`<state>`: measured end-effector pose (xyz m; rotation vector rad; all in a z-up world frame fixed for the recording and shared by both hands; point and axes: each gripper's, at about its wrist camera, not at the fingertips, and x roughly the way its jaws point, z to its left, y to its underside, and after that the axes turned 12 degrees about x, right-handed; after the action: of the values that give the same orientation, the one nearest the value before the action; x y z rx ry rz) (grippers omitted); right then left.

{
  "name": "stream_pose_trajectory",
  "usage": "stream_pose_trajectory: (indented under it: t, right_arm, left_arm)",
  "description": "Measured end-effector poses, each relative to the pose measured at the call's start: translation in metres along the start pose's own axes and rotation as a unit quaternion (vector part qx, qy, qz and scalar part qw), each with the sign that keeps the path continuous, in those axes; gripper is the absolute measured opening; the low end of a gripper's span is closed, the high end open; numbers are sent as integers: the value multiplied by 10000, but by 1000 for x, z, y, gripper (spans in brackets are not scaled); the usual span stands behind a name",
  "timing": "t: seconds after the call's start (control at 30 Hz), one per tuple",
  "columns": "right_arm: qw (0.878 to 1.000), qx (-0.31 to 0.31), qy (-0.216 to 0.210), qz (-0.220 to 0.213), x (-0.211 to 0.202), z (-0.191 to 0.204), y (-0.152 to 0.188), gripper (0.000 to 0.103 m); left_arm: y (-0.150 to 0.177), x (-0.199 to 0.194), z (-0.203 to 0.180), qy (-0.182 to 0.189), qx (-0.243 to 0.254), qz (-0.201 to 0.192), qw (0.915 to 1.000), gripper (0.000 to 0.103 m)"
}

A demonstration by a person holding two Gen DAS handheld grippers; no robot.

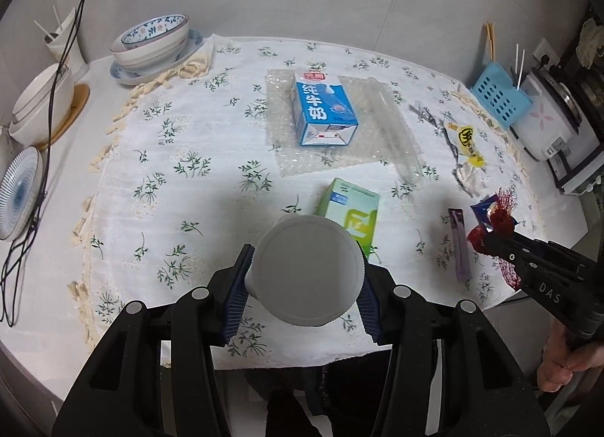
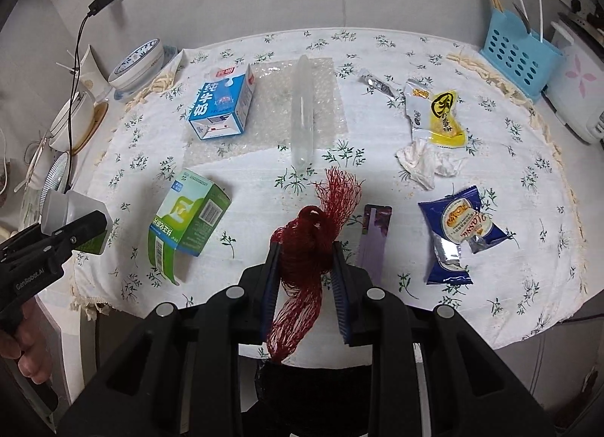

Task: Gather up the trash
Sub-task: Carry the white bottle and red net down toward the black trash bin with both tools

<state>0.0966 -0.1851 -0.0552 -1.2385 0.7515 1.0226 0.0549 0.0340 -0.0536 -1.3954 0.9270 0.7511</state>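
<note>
Left wrist: green carton [image 1: 355,214] behind white cup [image 1: 307,271].

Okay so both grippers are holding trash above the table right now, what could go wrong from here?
1. The red mesh net dangles loose below the right gripper; its trailing end may snag on something or slide out from the pads.
2. The left gripper pinches the white plastic bottle by its smooth round sides, so it might rotate or slip free.
3. If either piece drops, it could land on the green box or the purple wrapper below and knock them about.
</note>
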Motion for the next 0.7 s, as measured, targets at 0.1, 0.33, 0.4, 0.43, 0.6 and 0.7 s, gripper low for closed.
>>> stream_pose_trajectory:
  t: [0.1,0.33,0.4,0.43,0.6,0.7]
  right_arm:
    - [9999,-54,-8,-100,-13,-2,3,24]
    - [9996,-115,-68,-257,-40,-11,11,24]
    - [9994,-137,-81,-315,-47,-14,14,25]
    - [9993,-146,-73,-338,-50,-16,15,24]
    - [9989,-209,-74,-416,-61,-27,26,25]
    - [9988,-246,-82,-420,-65,-34,32,25]
  left_arm:
    - [1,-9,-14,8,66,-72,10000,49]
    - [4,-28,-40,55,118,-209,9997,49]
    - [7,-32,-46,58,109,-222,9997,49]
    - [8,-33,-48,49,97,-234,9997,49]
    - [17,-41,-61,48,71,-296,9995,49]
    - [22,-44,-68,104,30,-299,9995,49]
